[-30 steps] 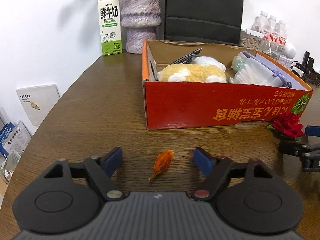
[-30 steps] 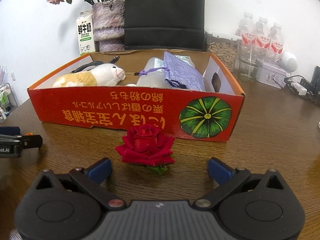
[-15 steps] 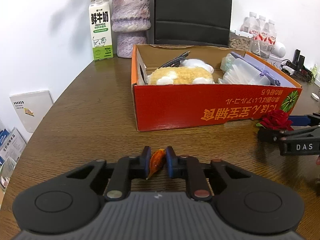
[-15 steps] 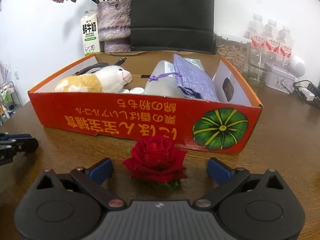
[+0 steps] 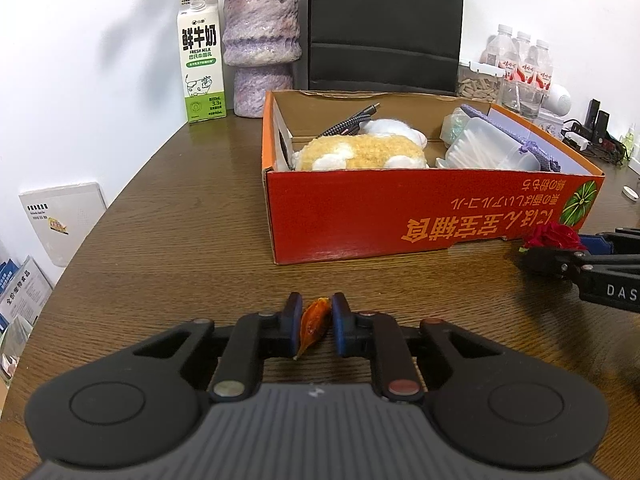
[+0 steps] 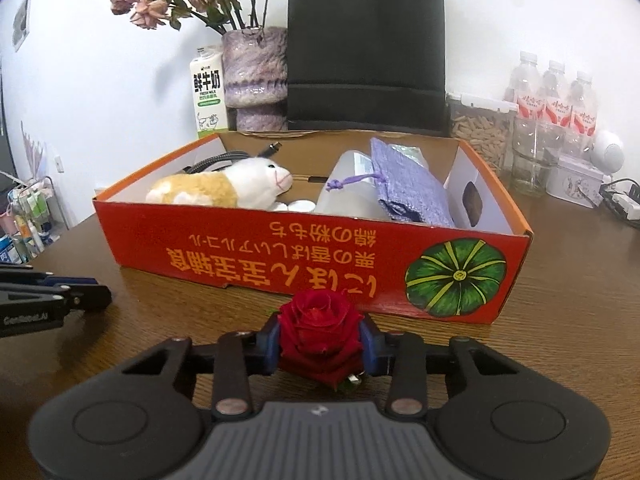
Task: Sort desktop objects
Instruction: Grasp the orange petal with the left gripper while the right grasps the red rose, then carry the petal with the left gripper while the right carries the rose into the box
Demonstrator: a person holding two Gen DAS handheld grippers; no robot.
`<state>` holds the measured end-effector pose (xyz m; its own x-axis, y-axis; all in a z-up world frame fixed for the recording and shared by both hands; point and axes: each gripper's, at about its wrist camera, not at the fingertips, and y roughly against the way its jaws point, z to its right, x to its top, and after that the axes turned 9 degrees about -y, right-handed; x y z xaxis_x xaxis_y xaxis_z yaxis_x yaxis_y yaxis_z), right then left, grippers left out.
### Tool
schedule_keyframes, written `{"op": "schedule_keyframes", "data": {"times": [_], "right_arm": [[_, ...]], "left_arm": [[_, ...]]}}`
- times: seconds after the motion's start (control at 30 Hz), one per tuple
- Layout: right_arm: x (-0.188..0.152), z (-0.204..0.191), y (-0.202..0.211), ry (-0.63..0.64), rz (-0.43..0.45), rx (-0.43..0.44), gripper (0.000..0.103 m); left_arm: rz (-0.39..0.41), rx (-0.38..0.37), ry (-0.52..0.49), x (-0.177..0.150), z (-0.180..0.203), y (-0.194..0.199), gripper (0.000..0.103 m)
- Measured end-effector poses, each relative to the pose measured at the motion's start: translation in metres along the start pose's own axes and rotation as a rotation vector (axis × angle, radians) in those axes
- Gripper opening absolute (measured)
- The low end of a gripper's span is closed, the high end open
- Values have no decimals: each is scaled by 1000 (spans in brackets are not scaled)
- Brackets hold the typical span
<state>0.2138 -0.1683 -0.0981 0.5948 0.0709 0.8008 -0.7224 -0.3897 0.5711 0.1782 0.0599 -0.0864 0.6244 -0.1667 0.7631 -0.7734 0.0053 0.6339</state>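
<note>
Left gripper [image 5: 313,322] low over table [image 5: 168,240], angled down, jaws clamped on orange leaf [image 5: 314,320]. Right gripper [image 6: 320,340] likewise tilted, jaws closing — pads touching red rose [image 6: 318,332] between them. Just beyond both: red box [image 6: 280,256] holding plush toy [image 6: 224,192], cable [image 5: 352,122], plastic container [image 5: 488,152], purple pouch [image 6: 404,188].

"FRESH MILK" — milk carton [image 5: 202,56]
</note>
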Motion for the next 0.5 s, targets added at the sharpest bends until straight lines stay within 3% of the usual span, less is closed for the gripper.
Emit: {"op": "schedule_keyframes", "data": {"times": [0.27, 0.5], "right_arm": [[-3, -11, 11, 45, 26, 27, 34], [-2, -16, 21, 55, 56, 39, 34]], "left_arm": [[20, -11, 4, 0, 2, 4, 15], [67, 23, 21, 3, 7, 17, 15]]}}
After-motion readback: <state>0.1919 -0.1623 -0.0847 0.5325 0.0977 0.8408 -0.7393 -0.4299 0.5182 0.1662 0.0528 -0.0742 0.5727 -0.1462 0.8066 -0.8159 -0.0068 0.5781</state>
